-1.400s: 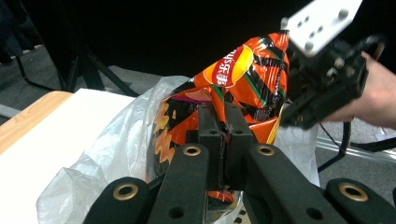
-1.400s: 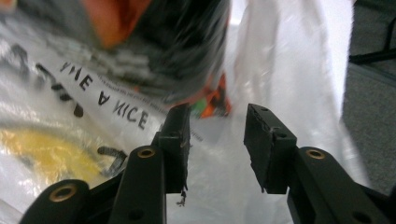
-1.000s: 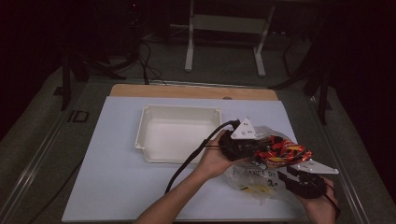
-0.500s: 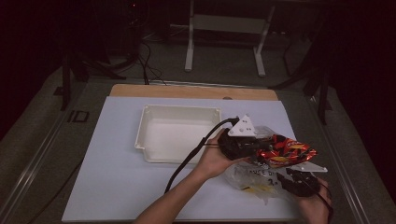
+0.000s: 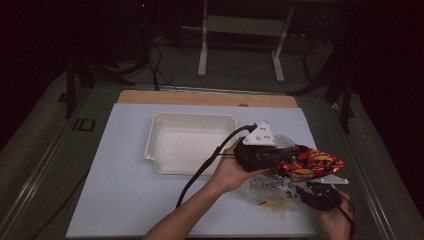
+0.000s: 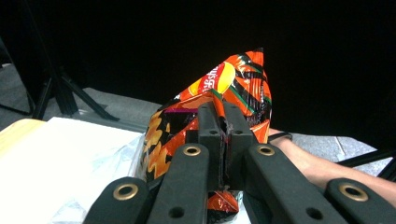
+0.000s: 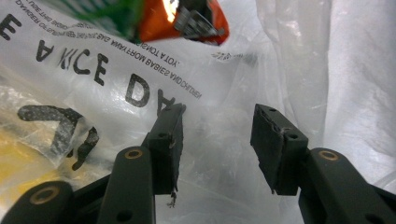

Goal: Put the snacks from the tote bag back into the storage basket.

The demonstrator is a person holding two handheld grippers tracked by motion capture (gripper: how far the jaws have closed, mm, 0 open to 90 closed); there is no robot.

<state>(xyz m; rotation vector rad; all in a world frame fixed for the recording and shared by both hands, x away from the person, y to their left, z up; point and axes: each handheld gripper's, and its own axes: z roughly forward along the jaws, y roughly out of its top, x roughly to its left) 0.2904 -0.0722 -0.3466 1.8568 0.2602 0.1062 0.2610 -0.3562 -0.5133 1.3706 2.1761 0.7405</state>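
While the left tongs point(image 6: 223, 140) are kept pressed together on the lower edge of an orange and red snack bag point(image 5: 310, 162), that bag has been carried a little lower and further to the right than it was a second ago, as seen from the high view. It is now held in the air above a crumpled clear plastic bag point(image 5: 272, 192) printed with black lettering, which lies on the white counter point(image 5: 125, 200) near its right front corner. The right tongs point(image 7: 217, 140) have been lowered toward the plastic bag over the same second and are now spread, with clear film seen between and behind the two jaws in the right gripper view. Whether the pads are already touching the film cannot be told for certain, since the plastic is transparent and creased.

From this it is judged that the snack bag is being lifted clear of the plastic bag, and that the right tongs are being set to steady or take hold of the plastic. A white tray point(image 5: 190, 142) stands empty just to the left of the left hand point(image 5: 227, 172), well within reach, and may be where the snack bag is meant to go.
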